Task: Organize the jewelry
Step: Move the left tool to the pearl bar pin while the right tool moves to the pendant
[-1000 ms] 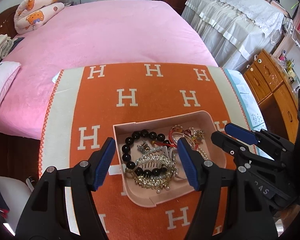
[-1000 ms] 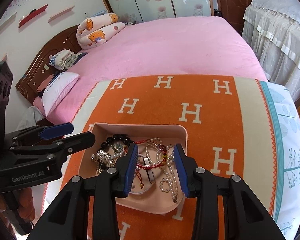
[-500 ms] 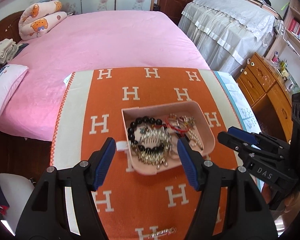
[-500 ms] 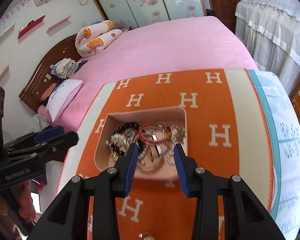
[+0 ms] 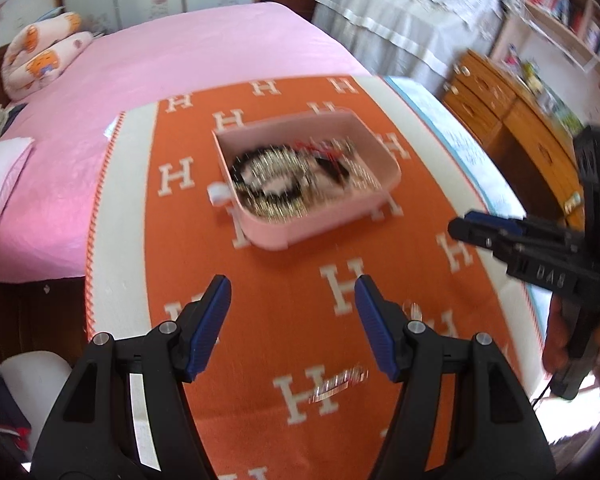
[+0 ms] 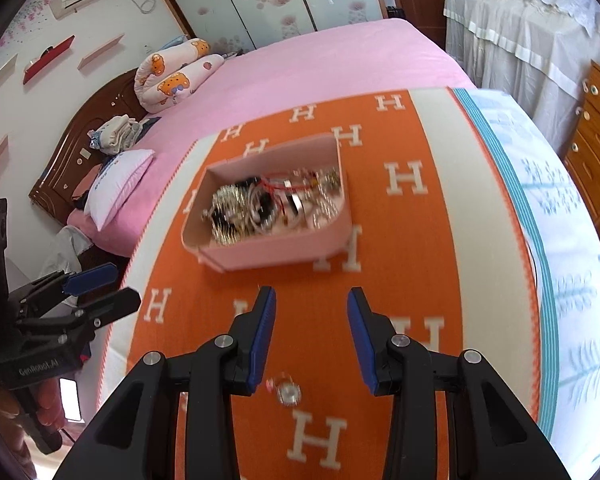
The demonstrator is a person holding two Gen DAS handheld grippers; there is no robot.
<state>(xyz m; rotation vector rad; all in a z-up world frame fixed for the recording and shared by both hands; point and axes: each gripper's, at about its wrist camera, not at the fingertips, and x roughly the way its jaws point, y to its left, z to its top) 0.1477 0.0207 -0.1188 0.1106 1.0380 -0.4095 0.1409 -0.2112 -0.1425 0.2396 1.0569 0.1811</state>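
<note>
The pink bed (image 6: pixel 340 64) is being used as the work surface, and an orange blanket patterned with white H letters (image 5: pixel 300 280) is spread over its near end, seemingly so that small pieces are kept on a flat, contrasting ground where they are easily seen. On the blanket a pink tray (image 5: pixel 284 236) is being kept toward the far side, and most of the jewelry (image 6: pixel 268 204) is being held together inside it in a tangled heap: dark beads, gold-coloured pieces, a red cord, though the blur is hiding finer detail. Nearer the cameras, well apart from the tray, single pieces are lying on the bare blanket, probably because they are being sorted out of the heap: a slim glittering clip (image 5: pixel 340 384) and a small round shiny piece (image 6: pixel 288 392). The left gripper (image 5: pixel 292 320) is being held above the blanket with its jaws standing well apart and nothing between them; the right gripper (image 6: pixel 311 332) is being held likewise, jaws narrower but parted and empty, the round piece lying just below its left finger, untouched
</note>
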